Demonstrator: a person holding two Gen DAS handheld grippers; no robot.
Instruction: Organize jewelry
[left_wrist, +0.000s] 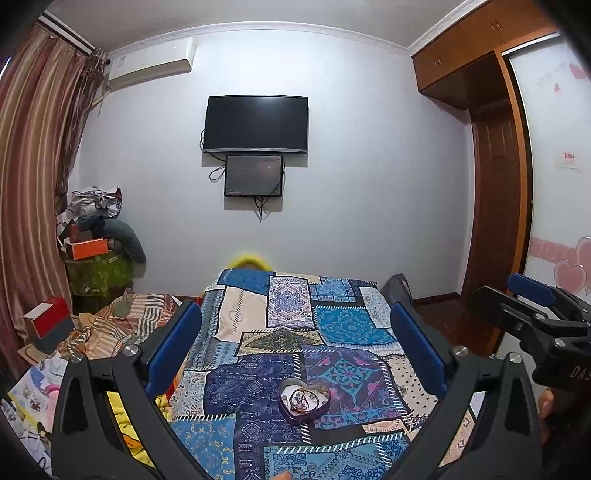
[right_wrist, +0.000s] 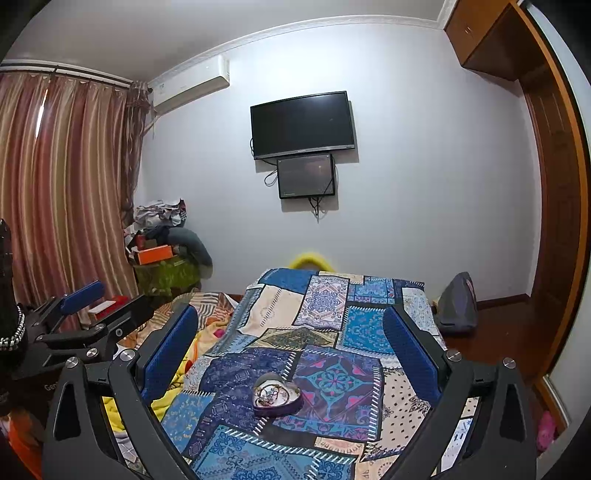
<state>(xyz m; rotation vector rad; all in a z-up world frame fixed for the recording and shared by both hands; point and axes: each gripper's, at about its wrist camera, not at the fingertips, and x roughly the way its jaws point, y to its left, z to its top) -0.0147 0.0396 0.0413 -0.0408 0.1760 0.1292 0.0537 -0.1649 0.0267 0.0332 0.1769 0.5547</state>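
My left gripper (left_wrist: 295, 339) is held above the heart-shaped tin (left_wrist: 303, 400), jaws spread wide, gripping nothing. My right gripper (right_wrist: 291, 338) hovers over the same tin too, jaws equally wide and bare. Both stand side by side, level, clear of it.

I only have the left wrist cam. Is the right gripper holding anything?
Observer: No. The right gripper is open and empty. The heart-shaped box sits on the bed ahead, between its fingers.
Operator: My right finger hides something by the bed's far corner. What is it?
Observer: A grey bag, upright on the floor beside the bed.
Operator: How does the left gripper look from outside?
Observer: The left gripper is off the bed's left side, with its jaws apart and nothing in them.
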